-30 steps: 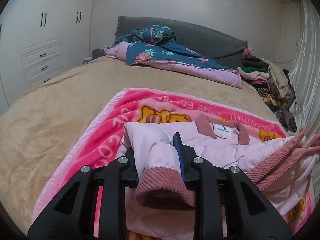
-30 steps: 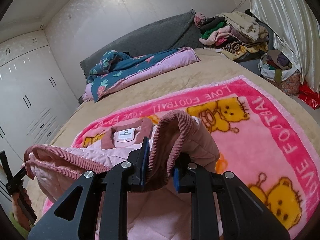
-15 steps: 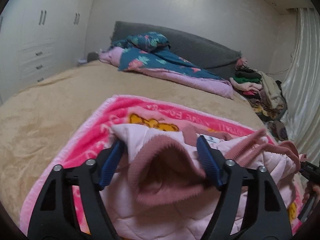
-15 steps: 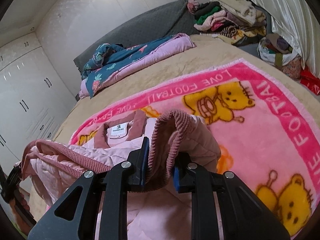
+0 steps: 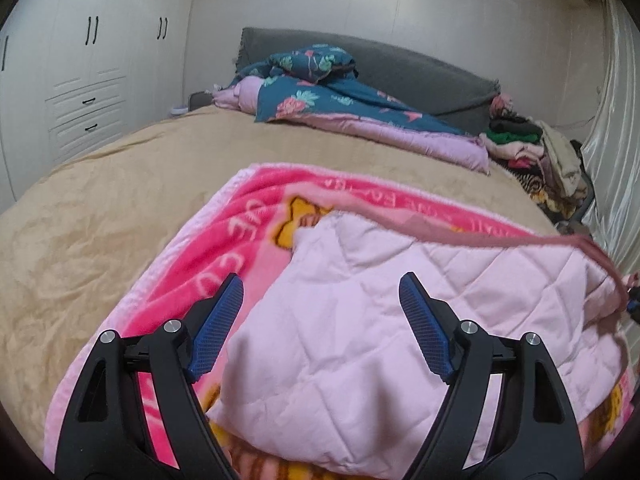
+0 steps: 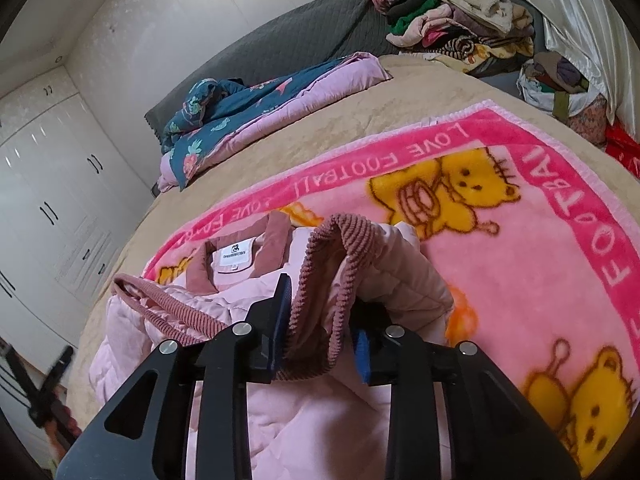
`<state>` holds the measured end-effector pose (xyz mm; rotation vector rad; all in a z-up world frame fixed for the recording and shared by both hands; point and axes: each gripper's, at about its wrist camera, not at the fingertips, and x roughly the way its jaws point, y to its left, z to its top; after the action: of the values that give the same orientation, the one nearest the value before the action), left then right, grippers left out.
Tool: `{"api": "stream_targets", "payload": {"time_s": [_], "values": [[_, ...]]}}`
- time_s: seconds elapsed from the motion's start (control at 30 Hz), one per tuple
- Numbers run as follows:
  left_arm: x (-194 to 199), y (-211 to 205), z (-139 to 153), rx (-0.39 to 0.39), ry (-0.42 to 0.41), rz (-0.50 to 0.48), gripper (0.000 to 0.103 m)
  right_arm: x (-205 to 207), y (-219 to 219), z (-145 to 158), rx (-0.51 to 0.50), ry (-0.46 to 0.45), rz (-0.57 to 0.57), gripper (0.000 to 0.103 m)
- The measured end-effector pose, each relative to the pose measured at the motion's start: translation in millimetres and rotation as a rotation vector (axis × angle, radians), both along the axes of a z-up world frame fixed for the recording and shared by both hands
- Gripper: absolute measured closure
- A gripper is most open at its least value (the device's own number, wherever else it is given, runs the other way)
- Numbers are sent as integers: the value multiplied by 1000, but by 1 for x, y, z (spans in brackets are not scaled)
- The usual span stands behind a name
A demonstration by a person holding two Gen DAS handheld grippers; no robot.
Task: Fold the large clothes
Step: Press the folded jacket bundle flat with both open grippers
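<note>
A pale pink quilted jacket (image 5: pixel 380 340) lies on a bright pink bear-print blanket (image 5: pixel 224 240) spread over the bed. My left gripper (image 5: pixel 320 296) hovers just above the jacket, open wide, with nothing between its blue pads (image 5: pixel 222 320). In the right wrist view the jacket (image 6: pixel 240 292) shows its collar and label. Its ribbed dusty-pink sleeve cuff (image 6: pixel 320 300) arches up and hangs between the jaws of my right gripper (image 6: pixel 320 332). Those jaws are opening, and the cuff is still caught between them. The blanket (image 6: pixel 540 260) stretches off to the right.
A tan bed cover (image 5: pixel 100 220) surrounds the blanket. A teal floral quilt (image 5: pixel 340 108) lies by the grey headboard. A pile of clothes (image 5: pixel 532 148) sits at the bed's far right corner, white wardrobes (image 5: pixel 80 80) stand to the left, and a curtain (image 5: pixel 612 120) hangs on the right.
The left gripper opened and let go of the sleeve cuff, and that part of the jacket now lies flat, quilted side up. The right gripper's jaws have widened slightly around its cuff.
</note>
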<state>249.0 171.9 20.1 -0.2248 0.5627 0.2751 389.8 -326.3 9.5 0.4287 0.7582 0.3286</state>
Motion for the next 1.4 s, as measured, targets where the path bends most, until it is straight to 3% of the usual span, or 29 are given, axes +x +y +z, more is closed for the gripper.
{"api": "stream_targets", "payload": {"time_s": [0.03,0.1,0.17,0.3,0.37,0.53,0.7,0.83,1.0,1.13,1.3,1.4], "values": [[2,1,-4,0,12,-2,31,1,-2,0,31,5,5,64],[2,2,-10,-2,26,-8,31,0,-6,1,87,-6,3,30],[3,1,-11,1,33,-9,31,-5,-3,10,24,-44,-30,22],[3,0,-12,8,37,-17,28,-17,0,22,-46,-105,-25,15],[3,1,-14,13,44,-14,26,-28,-1,26,-89,-139,-23,12],[2,1,-16,22,59,-11,11,-60,-2,27,-206,-214,-18,8],[-5,13,-22,-10,68,-23,10,-96,-1,15,-297,-249,-4,5],[-13,38,-42,-172,70,-61,10,-121,1,-2,-360,-244,21,4],[-24,56,-62,-252,103,-37,10,-138,3,-31,-396,-194,61,4],[-30,61,-84,-390,105,-92,9,-142,4,-50,-377,-165,67,4],[-31,53,-81,-356,78,-116,9,-134,3,-63,-380,-160,53,4],[-26,41,-80,-276,101,-125,9,-123,-1,-64,-381,-161,38,4]]}}
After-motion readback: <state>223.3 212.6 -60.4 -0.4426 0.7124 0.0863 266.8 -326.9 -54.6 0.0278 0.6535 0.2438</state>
